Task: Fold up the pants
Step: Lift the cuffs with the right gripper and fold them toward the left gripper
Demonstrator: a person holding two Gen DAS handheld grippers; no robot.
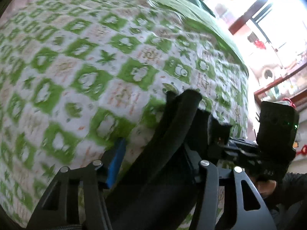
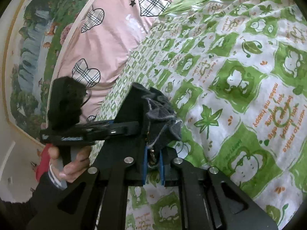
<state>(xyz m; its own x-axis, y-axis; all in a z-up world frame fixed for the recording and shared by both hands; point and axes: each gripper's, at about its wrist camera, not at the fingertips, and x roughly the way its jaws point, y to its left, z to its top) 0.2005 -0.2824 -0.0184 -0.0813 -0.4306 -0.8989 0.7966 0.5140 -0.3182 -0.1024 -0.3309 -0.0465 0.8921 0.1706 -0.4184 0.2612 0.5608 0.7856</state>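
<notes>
The pants (image 1: 172, 134) are black cloth, held up over a bed. My left gripper (image 1: 151, 145) is shut on a thick black fold of them; the blue pad of one finger (image 1: 115, 163) shows at the left, the other is hidden by cloth. My right gripper (image 2: 153, 164) is shut on a bunched dark edge of the pants (image 2: 161, 118), with a loose thread and small metal piece between its blue pads (image 2: 145, 164). Each gripper shows in the other's view, the right one (image 1: 276, 134) close to the left one (image 2: 92, 130).
A green-and-white patterned bedsheet (image 2: 239, 76) covers the bed below. A pink quilt with checked hearts (image 2: 107, 34) lies at the bed's far side. A floral picture (image 2: 32, 57) hangs on the wall. A bright window (image 1: 268, 9) is beyond the bed's edge.
</notes>
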